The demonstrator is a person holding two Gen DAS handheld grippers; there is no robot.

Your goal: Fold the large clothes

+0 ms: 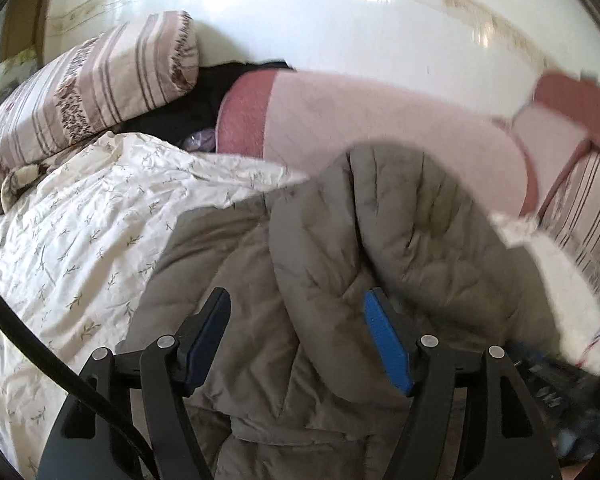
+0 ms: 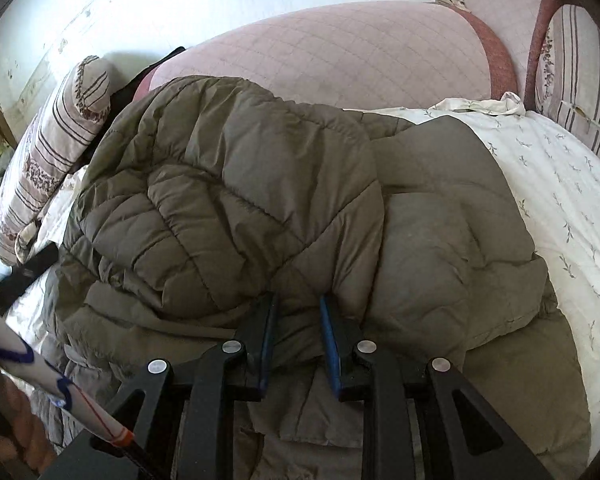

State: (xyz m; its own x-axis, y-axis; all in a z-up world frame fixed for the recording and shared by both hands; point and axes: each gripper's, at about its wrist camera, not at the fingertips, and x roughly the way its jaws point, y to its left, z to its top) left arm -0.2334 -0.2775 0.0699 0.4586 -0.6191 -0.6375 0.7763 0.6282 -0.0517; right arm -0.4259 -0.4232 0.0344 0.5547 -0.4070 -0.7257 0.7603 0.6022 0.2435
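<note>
Olive-grey quilted puffer jacket (image 2: pixel 236 200) lies half folded on the floral white bedsheet (image 2: pixel 560 184). Right tool (image 2: pixel 296 304) pinches its near fold, dead ahead; left tool (image 1: pixel 296 300) hangs wide open above it, gripping nothing.

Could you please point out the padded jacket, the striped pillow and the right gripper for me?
padded jacket (image 2: pixel 228 184): right wrist view, on its quilted folded-over top.
striped pillow (image 1: pixel 100 80): left wrist view, on its side face.
right gripper (image 2: pixel 298 304): right wrist view, midway between fingertips.

A home bedroom: a bed under a cream leaf-print sheet (image 2: pixel 560 184), striped floral pillows (image 1: pixel 88 84), a pink quilted headboard (image 2: pixel 340 52)
</note>
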